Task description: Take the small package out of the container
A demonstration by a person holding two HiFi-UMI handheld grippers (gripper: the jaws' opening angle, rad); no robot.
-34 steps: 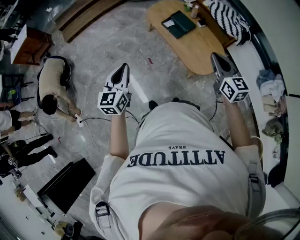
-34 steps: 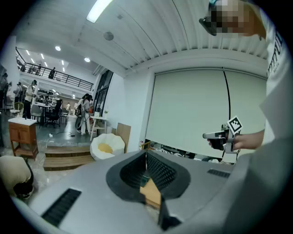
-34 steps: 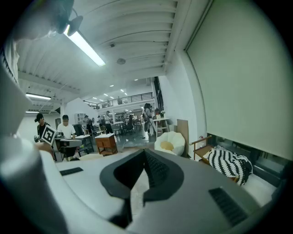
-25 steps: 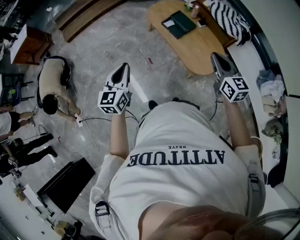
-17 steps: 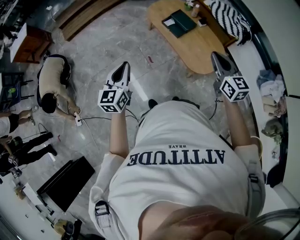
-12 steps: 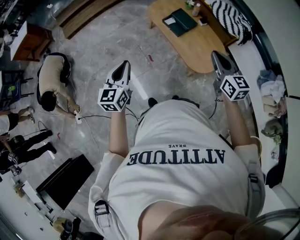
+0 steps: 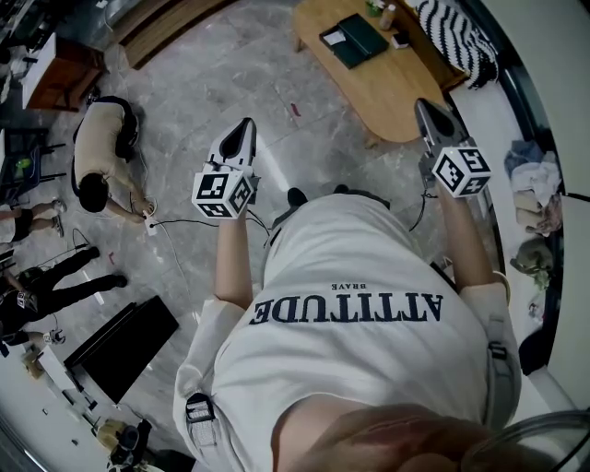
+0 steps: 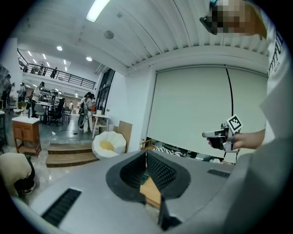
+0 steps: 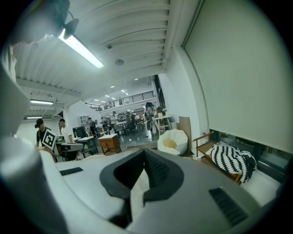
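Little has moved since the earlier frame. The oval wooden table (image 7: 396,88) and the crouching person (image 7: 97,157) sit slightly nearer the far edge of the head view. The standing person in black trousers (image 7: 55,290) at the left has changed stance. Both grippers keep the same raised pose.

You hold the left gripper (image 7: 245,129) out in front of your chest, above the grey marble floor (image 7: 212,74), with its tip pointing far. Its jaws are fully together, the pads meet at the tip, and nothing is between them.

You hold the right gripper (image 7: 425,112) level with it and well apart to the right. In the head view its tip overlaps the near right end of the table. Its jaws are likewise closed to the tip and hold nothing.

A dark green case (image 7: 355,39) lies flat on the far part of the table, well apart from both grippers. The small package is too small to make out in any view. Small bottles (image 7: 387,17) stand just beyond the case. A black-and-white striped throw (image 7: 452,37) lies to the right of the table.
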